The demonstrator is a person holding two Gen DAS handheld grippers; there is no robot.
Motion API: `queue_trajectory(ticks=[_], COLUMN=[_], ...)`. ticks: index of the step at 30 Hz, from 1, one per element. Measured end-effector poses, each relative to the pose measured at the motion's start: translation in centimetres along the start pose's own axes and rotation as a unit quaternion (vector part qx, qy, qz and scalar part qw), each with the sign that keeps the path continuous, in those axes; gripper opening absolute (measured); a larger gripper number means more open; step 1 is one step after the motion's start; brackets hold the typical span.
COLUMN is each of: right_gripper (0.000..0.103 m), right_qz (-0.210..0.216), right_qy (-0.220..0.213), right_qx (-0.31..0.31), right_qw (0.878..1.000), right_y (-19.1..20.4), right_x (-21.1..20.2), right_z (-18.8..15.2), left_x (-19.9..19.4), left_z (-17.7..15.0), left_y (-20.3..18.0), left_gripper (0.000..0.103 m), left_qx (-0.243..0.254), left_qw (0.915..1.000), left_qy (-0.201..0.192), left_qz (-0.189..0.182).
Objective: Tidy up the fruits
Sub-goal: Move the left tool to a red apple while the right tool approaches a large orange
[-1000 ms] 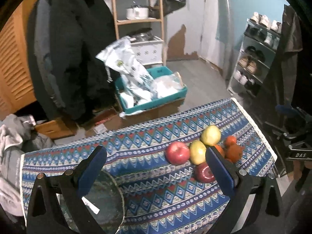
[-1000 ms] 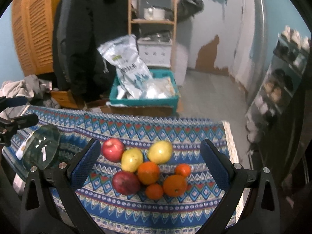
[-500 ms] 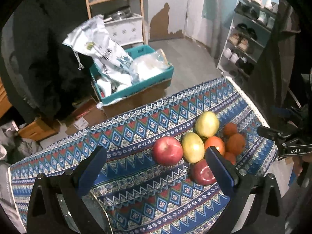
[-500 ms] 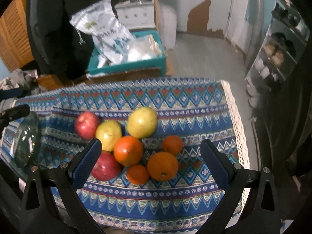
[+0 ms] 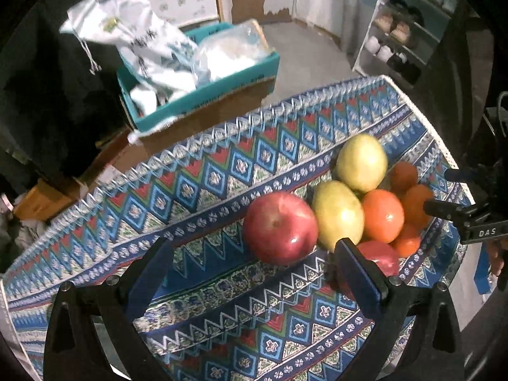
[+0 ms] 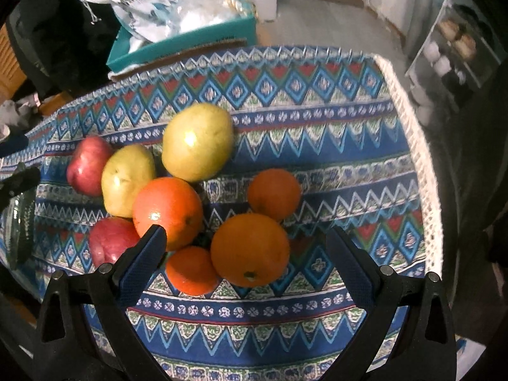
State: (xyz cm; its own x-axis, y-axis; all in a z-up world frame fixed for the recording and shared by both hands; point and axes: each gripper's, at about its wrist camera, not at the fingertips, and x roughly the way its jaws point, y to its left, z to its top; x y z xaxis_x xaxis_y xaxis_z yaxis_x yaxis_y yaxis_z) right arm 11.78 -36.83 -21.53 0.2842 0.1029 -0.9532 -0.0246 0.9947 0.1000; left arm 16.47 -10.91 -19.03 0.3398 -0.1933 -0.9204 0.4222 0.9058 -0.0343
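Both grippers spread wide, empty: left gripper [image 5: 254, 262] nearing round red apple [image 5: 281, 227]. Right gripper [image 6: 244, 249] over large orange [image 6: 250, 249]. Only in right view: all four oranges, second red apple [image 6: 111, 243] unobstructed on patterned blue cloth surface [image 6: 333, 146].

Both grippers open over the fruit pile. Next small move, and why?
Probably lower the right gripper onto the large orange: its open jaws already bracket it, the fruit sits at the pile's near edge, and the left gripper is not centred on any fruit.
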Motion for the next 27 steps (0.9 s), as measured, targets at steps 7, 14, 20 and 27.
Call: queue_trajectory(ticks=[7,14,20,27], right_gripper=[0.1,0.093,0.08,0.066], right_qz=[0.002,0.013,0.03,0.043], right_qy=[0.031,0.054,0.073,0.072], right_qx=[0.0,0.015,0.035,0.03], right_qw=[1.0,0.998,0.996,0.996], right_y=[-0.1,-1.0,-1.5,-1.1], right_x=[2.3,4.2,5.4,5.8], right_z=[-0.4,-0.9,-1.1,-1.1], left_x=[3.6,6.0,7.8,8.5], left_z=[0.5,0.6,0.9,1.3], left_y=[0.6,-0.2,-0.5,0.9], left_gripper=[0.103,0.103,0.103,0.103], left_qx=[-0.023,0.005,0.005,-0.024], left_qw=[0.9989,0.9986,0.9972,0.995], left_qy=[0.034,0.046,0.061,0.056], left_qz=[-0.024,-0.025,-0.042,-0.079])
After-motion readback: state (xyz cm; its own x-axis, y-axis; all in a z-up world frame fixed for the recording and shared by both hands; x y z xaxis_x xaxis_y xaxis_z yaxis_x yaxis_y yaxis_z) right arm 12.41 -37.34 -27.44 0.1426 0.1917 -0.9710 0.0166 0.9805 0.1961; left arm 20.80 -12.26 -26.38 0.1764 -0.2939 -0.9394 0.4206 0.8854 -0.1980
